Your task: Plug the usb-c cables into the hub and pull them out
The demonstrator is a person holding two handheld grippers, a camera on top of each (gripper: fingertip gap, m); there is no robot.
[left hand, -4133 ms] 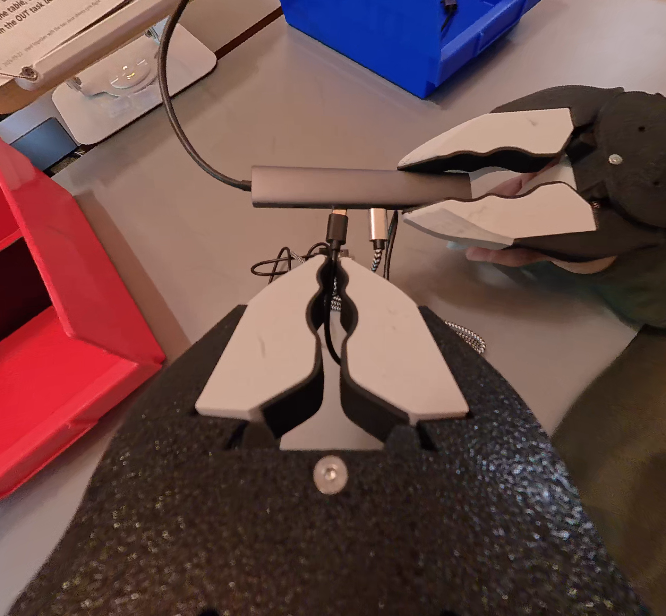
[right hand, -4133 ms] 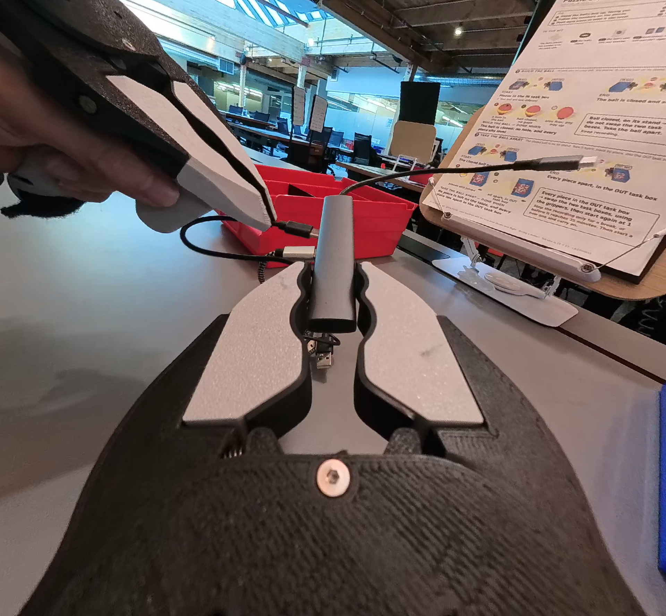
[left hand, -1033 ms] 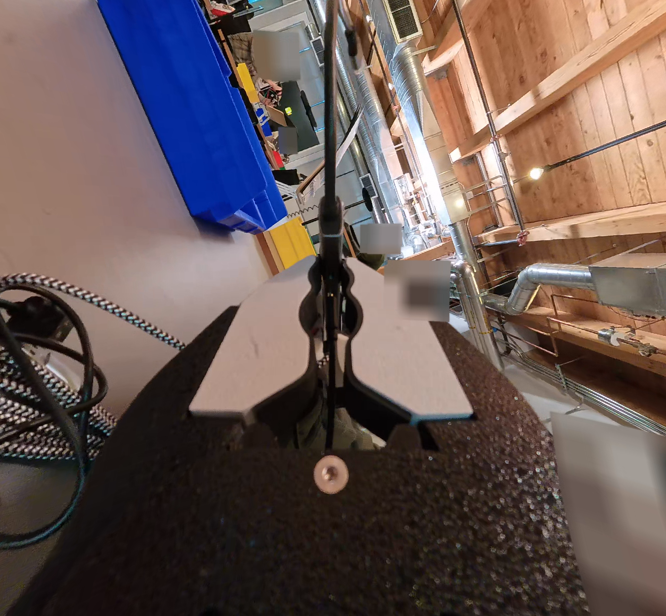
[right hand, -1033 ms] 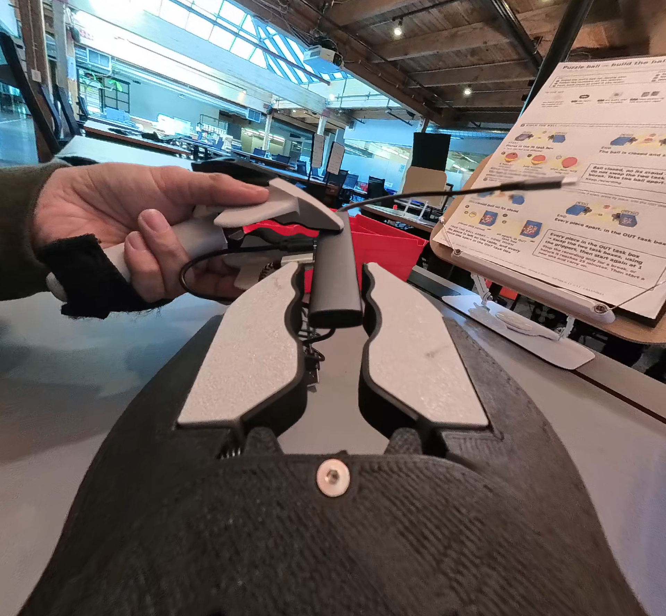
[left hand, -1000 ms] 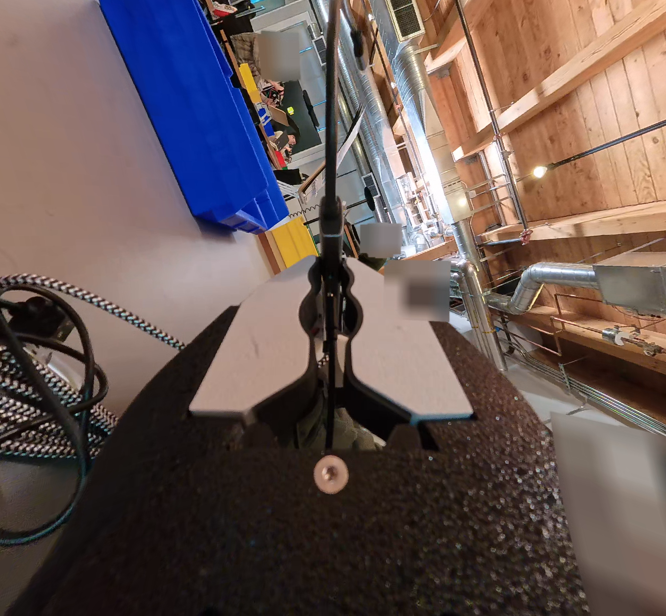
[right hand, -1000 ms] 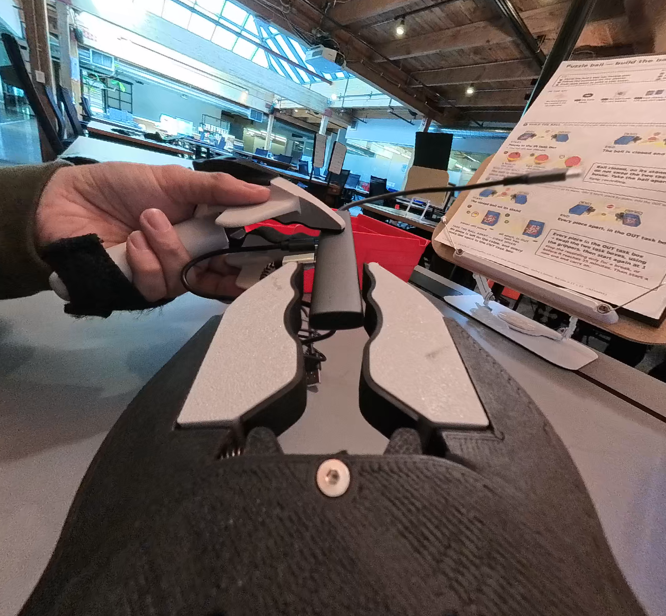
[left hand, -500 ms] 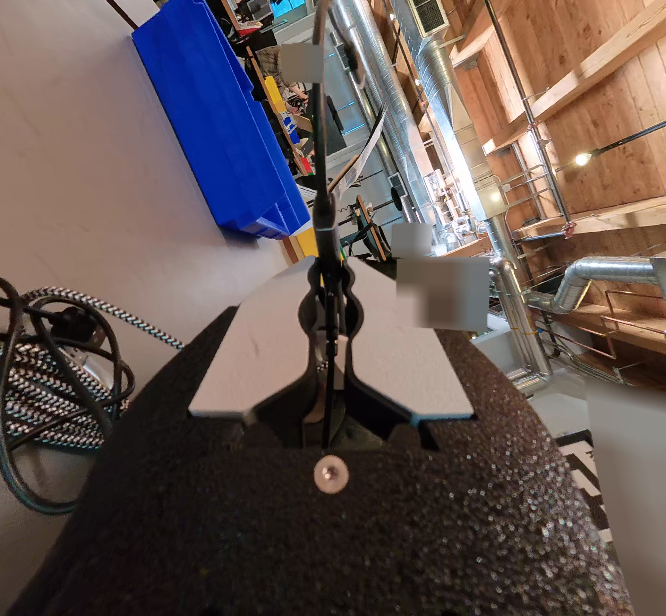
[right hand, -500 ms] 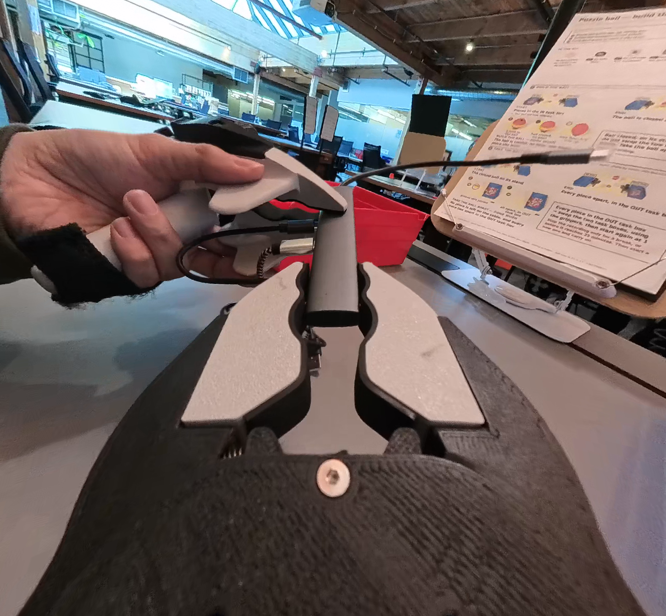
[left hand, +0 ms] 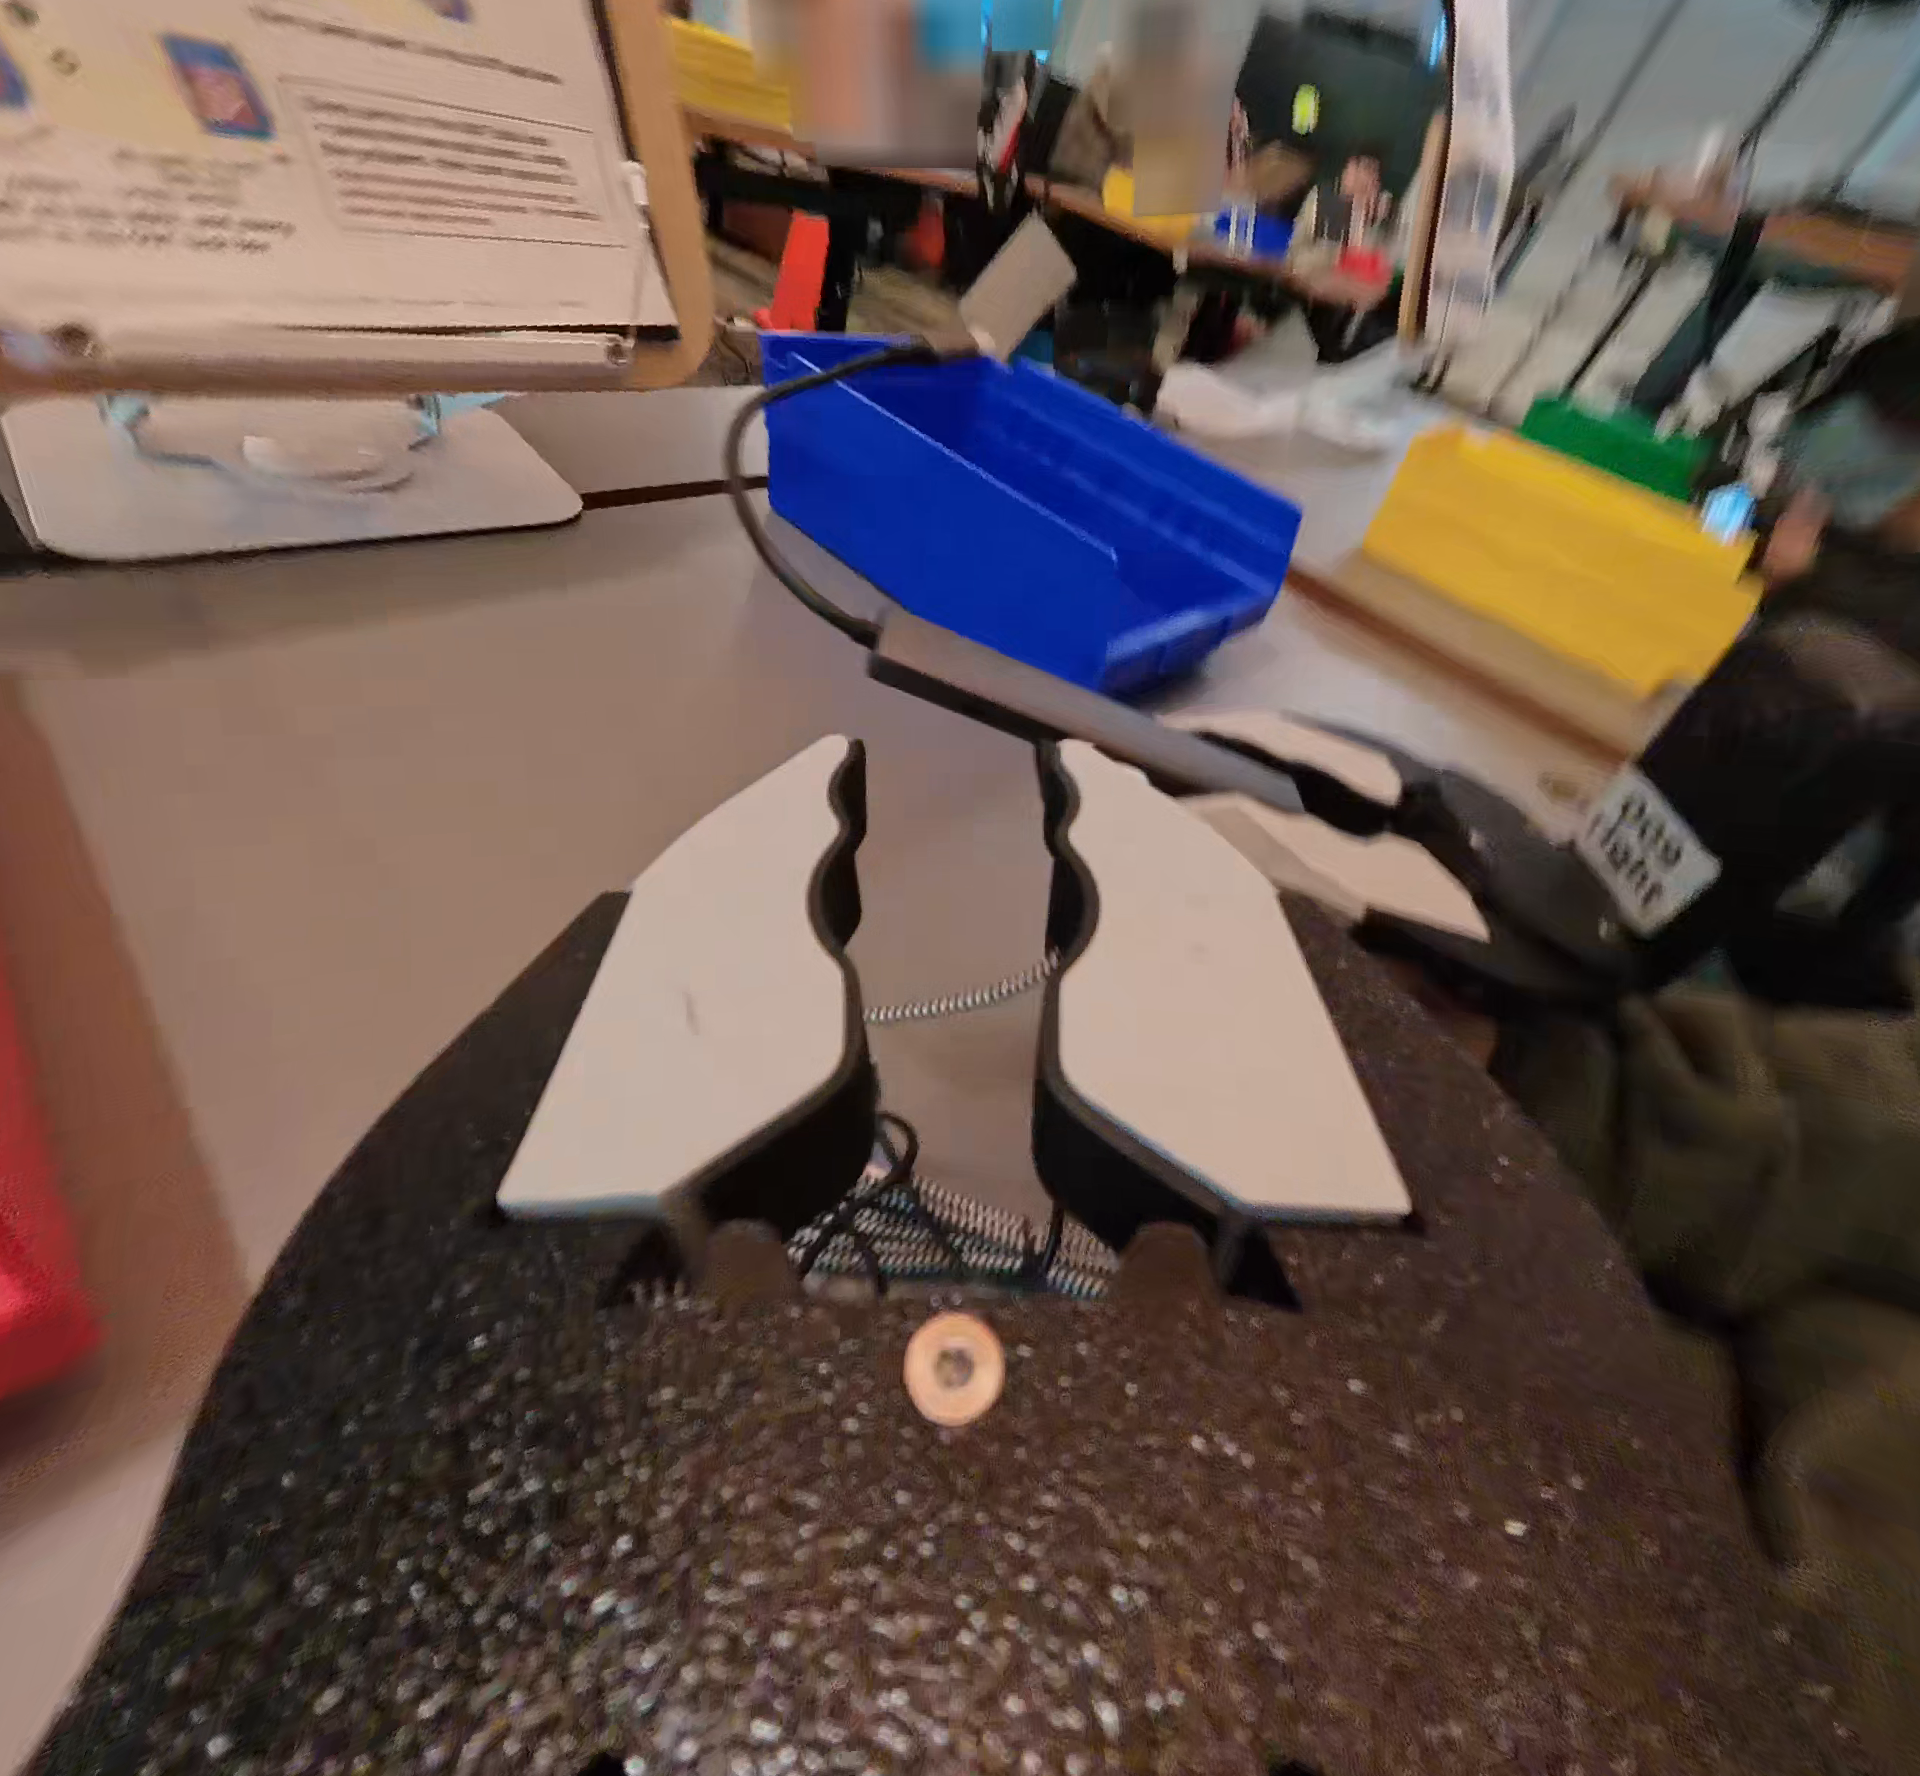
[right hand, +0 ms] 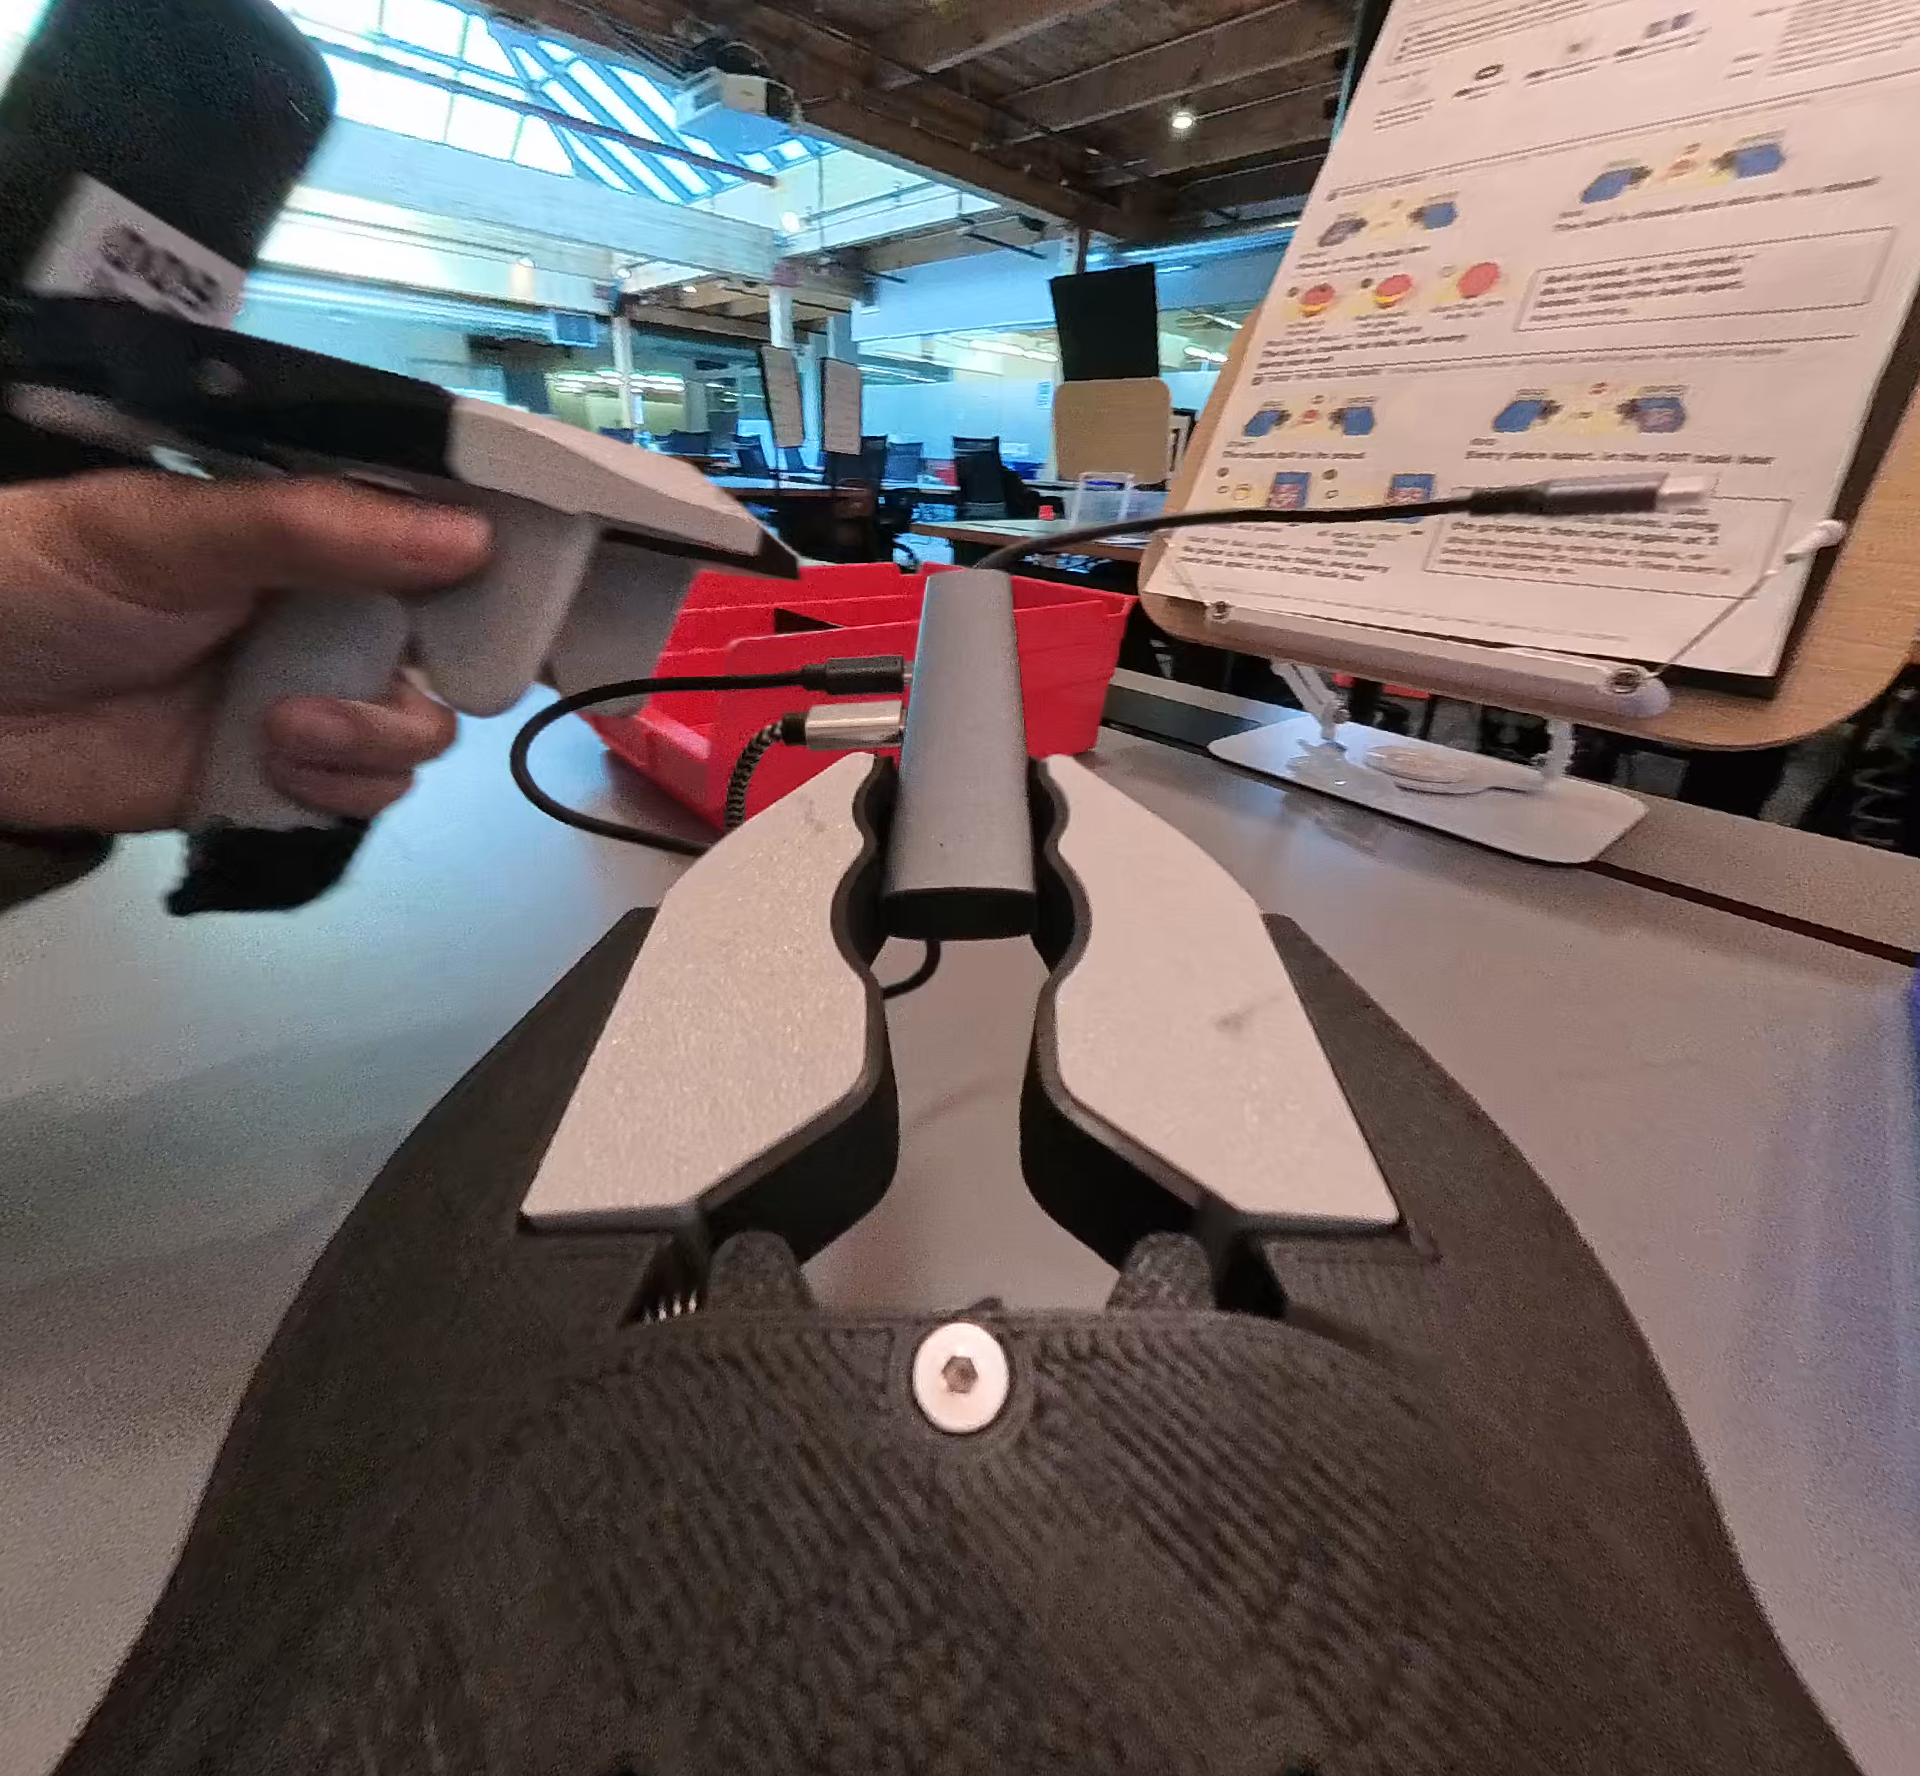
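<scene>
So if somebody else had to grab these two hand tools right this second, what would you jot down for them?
Right gripper: fingers shut on the grey hub, held above the table.
Left gripper: open and empty, beside the hub.
Cables: the black cable and the braided cable with the silver plug both sit in the hub's side ports. The hub's own lead hangs free in the air.
Done: both cables are plugged in.
Left: pull both out with the left gripper while the right keeps the hub steady.
</scene>
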